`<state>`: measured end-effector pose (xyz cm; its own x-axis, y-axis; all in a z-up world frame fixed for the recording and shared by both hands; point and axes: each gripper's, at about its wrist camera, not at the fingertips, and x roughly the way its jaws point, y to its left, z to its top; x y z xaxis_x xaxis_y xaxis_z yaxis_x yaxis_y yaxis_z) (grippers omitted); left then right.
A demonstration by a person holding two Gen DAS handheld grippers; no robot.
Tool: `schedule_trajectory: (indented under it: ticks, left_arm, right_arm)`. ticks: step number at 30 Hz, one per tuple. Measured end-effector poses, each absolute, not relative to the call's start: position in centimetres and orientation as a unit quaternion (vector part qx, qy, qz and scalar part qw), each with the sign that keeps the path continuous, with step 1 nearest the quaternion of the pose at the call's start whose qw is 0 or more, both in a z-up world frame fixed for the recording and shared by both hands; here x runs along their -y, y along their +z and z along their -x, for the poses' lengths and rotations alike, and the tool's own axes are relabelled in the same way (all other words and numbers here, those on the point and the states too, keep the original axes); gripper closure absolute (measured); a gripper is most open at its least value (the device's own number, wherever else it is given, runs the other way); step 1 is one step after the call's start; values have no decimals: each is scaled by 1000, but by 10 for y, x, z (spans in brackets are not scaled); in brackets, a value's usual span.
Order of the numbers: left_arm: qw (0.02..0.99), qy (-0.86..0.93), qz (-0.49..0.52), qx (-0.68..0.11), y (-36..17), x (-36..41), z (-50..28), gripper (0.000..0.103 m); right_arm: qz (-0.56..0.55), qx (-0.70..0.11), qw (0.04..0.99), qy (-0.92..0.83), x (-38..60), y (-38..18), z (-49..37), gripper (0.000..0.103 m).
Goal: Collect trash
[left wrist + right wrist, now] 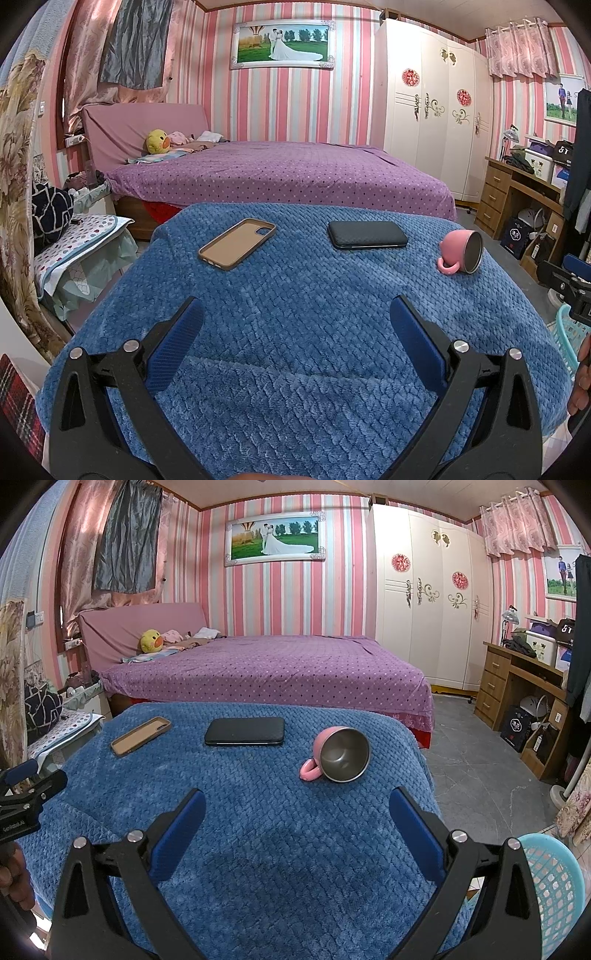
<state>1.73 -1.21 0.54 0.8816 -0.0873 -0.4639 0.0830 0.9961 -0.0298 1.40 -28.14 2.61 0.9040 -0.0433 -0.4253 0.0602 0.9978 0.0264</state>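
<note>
My left tool (295,328) and right tool (297,812) hover released over the blue-blanketed worktop (258,849). The pink steel-lined mug (340,755) lies tipped at one o'clock, mouth toward me, handle toward nine.

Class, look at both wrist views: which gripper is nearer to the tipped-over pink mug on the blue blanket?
Right. The right gripper sits just short of the pink mug, almost in line with it. The left gripper is further left, with the mug off to its right.
</note>
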Motion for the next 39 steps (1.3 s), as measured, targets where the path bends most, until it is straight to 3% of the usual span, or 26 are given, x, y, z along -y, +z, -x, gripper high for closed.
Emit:
schedule_trajectory:
  ticks: [39]
  left_arm:
    - [970,-46,4,-240,5,15,-16,5]
  right_arm:
    - [-18,-218,975,-27,282,26,-13,6]
